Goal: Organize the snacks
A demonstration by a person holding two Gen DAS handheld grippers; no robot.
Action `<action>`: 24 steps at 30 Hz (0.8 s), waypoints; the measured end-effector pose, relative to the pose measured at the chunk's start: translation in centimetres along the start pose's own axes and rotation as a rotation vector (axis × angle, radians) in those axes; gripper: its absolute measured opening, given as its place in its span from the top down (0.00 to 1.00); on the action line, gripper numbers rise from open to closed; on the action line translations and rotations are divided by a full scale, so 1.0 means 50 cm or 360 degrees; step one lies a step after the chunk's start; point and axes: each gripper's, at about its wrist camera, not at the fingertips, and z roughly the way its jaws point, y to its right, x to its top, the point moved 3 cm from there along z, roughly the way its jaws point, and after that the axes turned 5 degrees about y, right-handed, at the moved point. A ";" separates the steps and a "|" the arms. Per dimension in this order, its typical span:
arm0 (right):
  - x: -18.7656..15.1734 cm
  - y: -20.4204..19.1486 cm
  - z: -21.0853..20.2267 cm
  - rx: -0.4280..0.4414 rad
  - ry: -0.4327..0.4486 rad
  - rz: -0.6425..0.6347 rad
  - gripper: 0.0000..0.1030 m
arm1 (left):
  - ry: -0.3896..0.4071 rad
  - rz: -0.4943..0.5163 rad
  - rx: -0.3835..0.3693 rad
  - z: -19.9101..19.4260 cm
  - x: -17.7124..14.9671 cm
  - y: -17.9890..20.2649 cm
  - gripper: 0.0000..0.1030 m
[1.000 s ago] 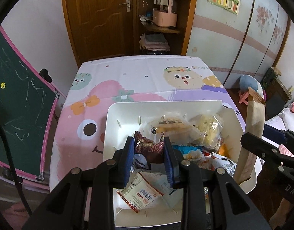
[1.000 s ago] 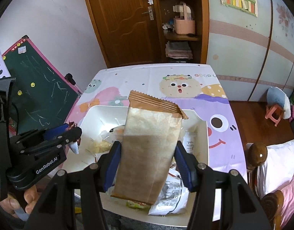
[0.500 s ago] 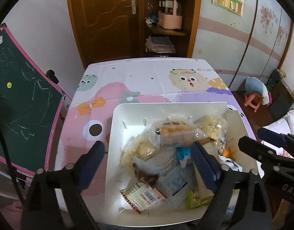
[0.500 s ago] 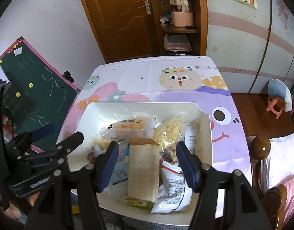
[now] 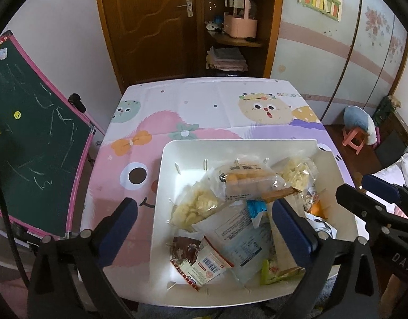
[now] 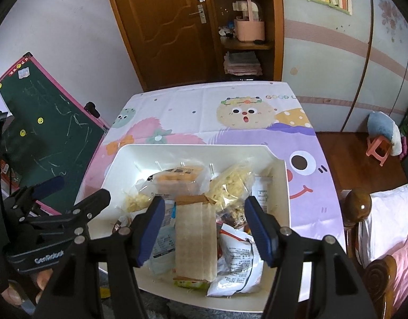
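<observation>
Snacks all lie inside the white bin [image 6: 281, 186] on the table [image 6: 204, 106]; none is visible on the cartoon tablecloth outside it.

Right gripper [image 6: 204, 226]: fingers spread wide, holding nothing, hovering above the near half of the bin. Directly between and below its fingers lies the tan paper packet [image 6: 196, 239], flat, long axis pointing away from the camera. Just right of it, a white printed bag [image 6: 235, 265]; beyond, a clear bag of pale puffs [image 6: 230, 186] and a clear pack of orange pieces [image 6: 177, 178].

Left gripper [image 5: 204, 220]: also spread wide and empty. Its left finger hangs outside the bin's left wall, its right finger over the heap. Below, between them: a second clear bag of puffs [image 5: 196, 204], a white flat pouch [image 5: 238, 234], a dark brown wrapper [image 5: 184, 248] and a red-edged barcode sachet [image 5: 206, 264] at the near left corner.

Risks, as judged:
- Packets overlap loosely; a descent onto any one would likely pinch a neighbour's film as well, lifting two.
- Puff bags are air-filled and fragile; a hard squeeze could crush the contents or slip off the slick film.
- Left gripper straddles the wall; lowering straight down could strike the rim and shove the bin, which sits near the table's near edge.
- Both grippers crowd the same heap, so collision is possible.
</observation>
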 end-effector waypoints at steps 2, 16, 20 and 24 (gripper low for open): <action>0.002 -0.001 -0.009 -0.0011 0.0027 -0.0007 0.39 | 0.0008 0.0009 -0.0009 -0.010 0.005 0.003 0.01; 0.030 -0.017 -0.088 -0.0034 0.0277 -0.0039 0.30 | 0.0141 0.0024 0.0005 -0.079 0.036 0.015 0.01; 0.032 -0.013 -0.088 -0.0037 0.0280 -0.0028 0.30 | 0.0145 0.0016 0.0005 -0.082 0.038 0.016 0.01; 0.031 -0.013 -0.085 -0.0037 0.0267 -0.0023 0.30 | 0.0135 -0.0005 -0.0001 -0.081 0.037 0.011 0.01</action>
